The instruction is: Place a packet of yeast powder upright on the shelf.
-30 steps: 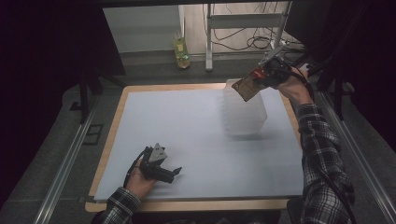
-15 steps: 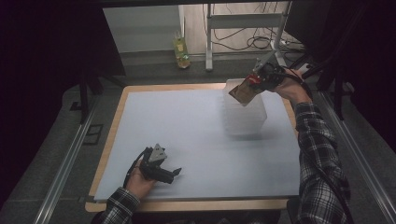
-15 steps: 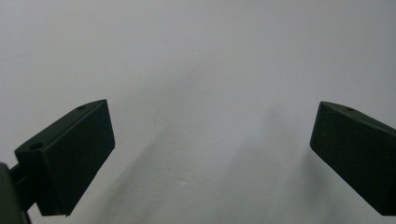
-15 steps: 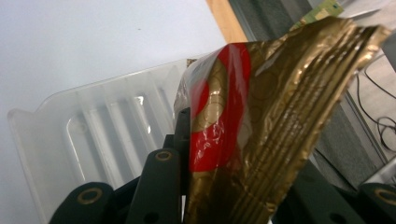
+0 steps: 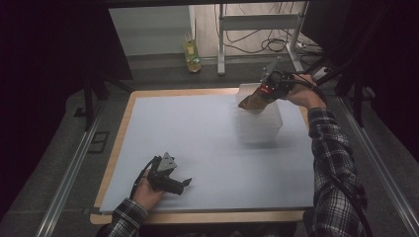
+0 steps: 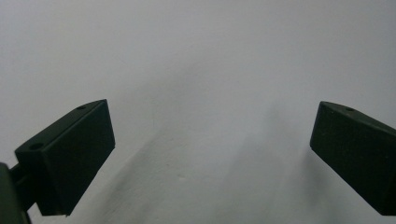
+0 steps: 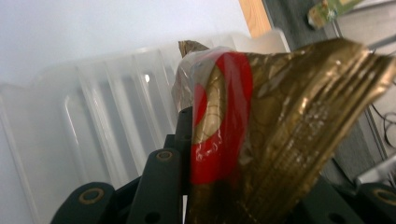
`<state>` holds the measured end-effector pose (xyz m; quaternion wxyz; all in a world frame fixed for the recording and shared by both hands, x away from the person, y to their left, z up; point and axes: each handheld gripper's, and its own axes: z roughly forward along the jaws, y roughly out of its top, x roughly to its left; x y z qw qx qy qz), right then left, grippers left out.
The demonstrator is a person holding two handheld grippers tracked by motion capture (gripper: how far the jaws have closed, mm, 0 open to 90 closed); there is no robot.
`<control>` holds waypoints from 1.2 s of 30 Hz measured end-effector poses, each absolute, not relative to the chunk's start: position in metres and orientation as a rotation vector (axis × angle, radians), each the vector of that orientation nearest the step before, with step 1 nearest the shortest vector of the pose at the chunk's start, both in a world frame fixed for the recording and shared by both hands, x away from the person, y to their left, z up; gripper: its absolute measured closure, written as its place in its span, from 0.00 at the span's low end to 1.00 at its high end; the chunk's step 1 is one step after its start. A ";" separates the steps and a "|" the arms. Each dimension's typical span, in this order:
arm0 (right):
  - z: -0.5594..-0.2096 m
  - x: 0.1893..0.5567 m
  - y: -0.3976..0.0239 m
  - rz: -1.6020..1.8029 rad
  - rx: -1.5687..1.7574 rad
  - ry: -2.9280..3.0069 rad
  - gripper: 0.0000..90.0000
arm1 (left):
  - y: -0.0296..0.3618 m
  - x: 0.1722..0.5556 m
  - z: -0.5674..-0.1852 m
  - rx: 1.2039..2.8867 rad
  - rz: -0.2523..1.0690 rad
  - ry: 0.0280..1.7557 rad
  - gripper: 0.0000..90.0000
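Right gripper (image 5: 261,95) pinches a gold-and-red packet (image 5: 251,101) over the near rim of the clear bin (image 5: 259,123). Left gripper (image 5: 184,183), jaws wide apart and empty, rests on the table (image 5: 197,138) well apart from the bin.

The right gripper (image 7: 205,186) has its black jaws closed on a crinkled gold packet (image 7: 289,140) with a red patch on its clear-wrapped face. The packet rises from between the jaws and flares toward the upper right. Behind it stands a translucent ribbed plastic container (image 7: 93,121) on the pale surface (image 7: 93,28), whose wooden edge (image 7: 254,16) shows at top.
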<state>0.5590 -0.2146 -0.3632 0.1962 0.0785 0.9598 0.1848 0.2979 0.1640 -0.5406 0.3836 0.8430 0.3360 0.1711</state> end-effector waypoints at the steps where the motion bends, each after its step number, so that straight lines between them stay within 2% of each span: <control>1: -0.363 0.559 -0.215 0.488 0.226 2.694 0.81 | 0.164 0.298 -0.541 2.149 0.435 0.857 0.00; 10: -0.375 0.567 -0.204 0.329 0.232 2.715 0.80 | 0.163 0.297 -0.541 2.158 0.436 0.856 0.00; 16: -0.389 0.571 -0.195 0.453 0.294 2.689 0.76 | 0.163 0.297 -0.541 2.159 0.436 0.857 0.00; 18: -0.394 0.572 -0.194 0.471 0.333 2.682 0.71 | 0.163 0.297 -0.541 2.160 0.436 0.856 0.00; 24: -0.392 0.569 -0.196 0.531 0.368 2.671 0.64 | 0.163 0.297 -0.541 2.162 0.436 0.856 0.00; 30: -0.388 0.565 -0.201 0.599 0.403 2.625 0.51 | 0.163 0.297 -0.541 2.166 0.441 0.853 0.00; 36: -0.387 0.563 -0.201 0.658 0.425 2.606 0.44 | 0.162 0.297 -0.541 2.169 0.441 0.851 0.00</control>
